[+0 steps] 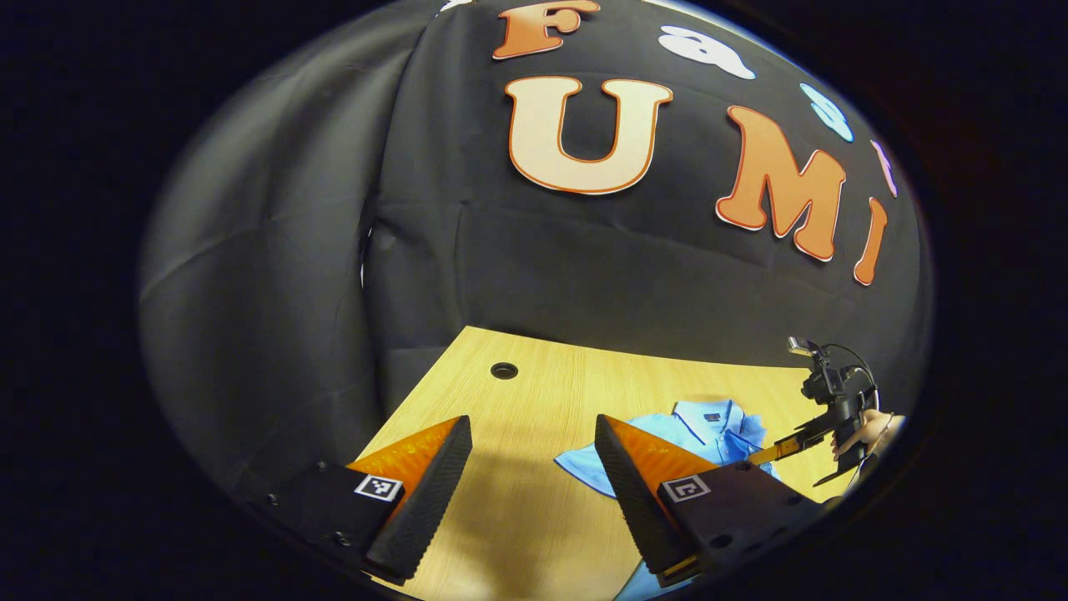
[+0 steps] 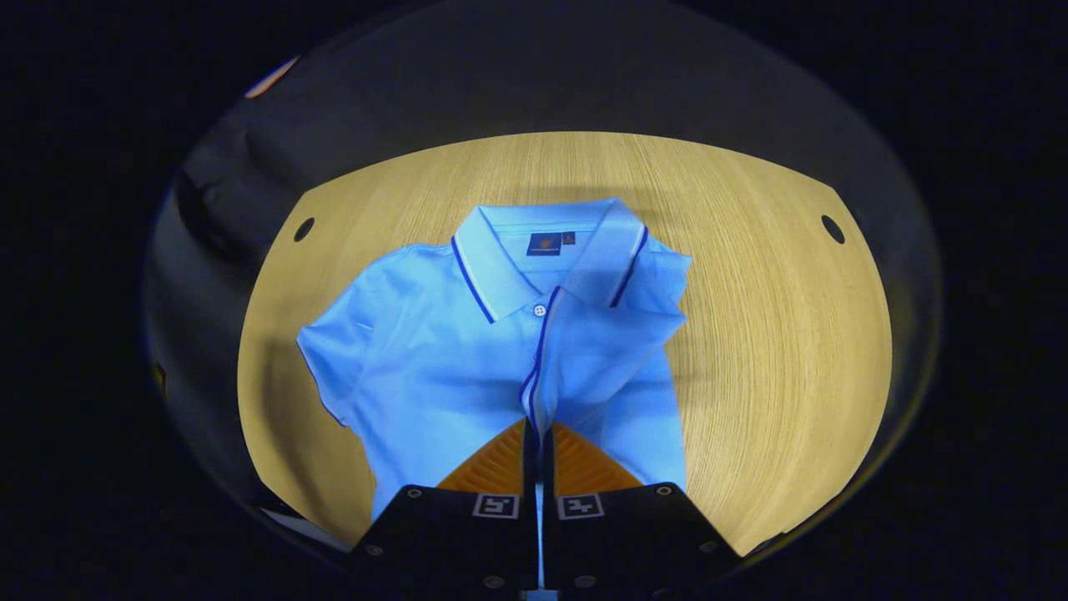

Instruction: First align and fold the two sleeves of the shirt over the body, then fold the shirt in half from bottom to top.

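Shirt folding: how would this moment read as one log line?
right gripper: shut on sleeve, folded over shirt | left gripper: open, above table

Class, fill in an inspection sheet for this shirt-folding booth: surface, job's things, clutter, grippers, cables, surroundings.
Surface: light wooden table with round holes near its corners.
Job's things: light blue polo shirt with dark blue trim lying collar away; one sleeve folded over the body, the other spread out.
Clutter: nothing seen.
Grippers: right gripper shut on a shirt fold; left gripper open above the table.
Cables: black cable on the right gripper's top.
Surroundings: black cloth wall.
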A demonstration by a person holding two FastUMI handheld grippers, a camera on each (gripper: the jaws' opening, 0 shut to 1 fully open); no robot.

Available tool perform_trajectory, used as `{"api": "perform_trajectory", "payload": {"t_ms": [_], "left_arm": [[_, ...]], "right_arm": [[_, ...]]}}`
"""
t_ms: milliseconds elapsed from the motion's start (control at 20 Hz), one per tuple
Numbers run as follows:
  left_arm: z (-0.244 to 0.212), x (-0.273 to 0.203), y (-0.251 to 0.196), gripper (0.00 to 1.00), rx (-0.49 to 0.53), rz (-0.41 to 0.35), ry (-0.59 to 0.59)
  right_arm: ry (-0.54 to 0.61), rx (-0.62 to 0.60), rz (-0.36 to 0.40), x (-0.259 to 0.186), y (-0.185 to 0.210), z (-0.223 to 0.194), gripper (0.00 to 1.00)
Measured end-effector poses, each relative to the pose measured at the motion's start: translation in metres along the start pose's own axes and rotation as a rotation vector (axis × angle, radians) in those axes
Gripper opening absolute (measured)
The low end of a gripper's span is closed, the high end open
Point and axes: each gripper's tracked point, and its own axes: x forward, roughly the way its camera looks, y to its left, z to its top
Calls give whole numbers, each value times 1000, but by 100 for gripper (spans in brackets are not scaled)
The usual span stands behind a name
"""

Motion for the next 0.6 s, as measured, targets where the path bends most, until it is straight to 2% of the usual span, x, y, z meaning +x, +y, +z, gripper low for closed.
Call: {"api": "perform_trajectory", "payload": {"t_ms": [100, 200, 300, 350, 400, 450, 500, 600], "left_arm": [[-5, -1, 0, 97, -3, 2, 21], [-11, -2, -1, 97, -7, 2, 53], [-19, -2, -5, 97, -25, -4, 96], [-24, -4, -10, 97, -40, -9, 122], [-29, -6, -14, 97, -56, -17, 149], [-33, -7, -18, 97, -71, -25, 179], [-38, -9, -21, 97, -80, -28, 206], [-44, -9, -27, 97, -89, -37, 247]], "right_arm": [[-2, -15, 2, 0, 5, -3, 5], [-16, -11, 26, -4, 12, -3, 19], [-33, 21, 51, -10, 18, -1, 37], [-45, 48, 58, -15, 18, -1, 55], [-60, 74, 67, -21, 18, 3, 64], [-77, 95, 71, -25, 16, 4, 89], [-99, 109, 69, -31, 12, 7, 95], [-140, 126, 47, -40, -1, 10, 98]]}}
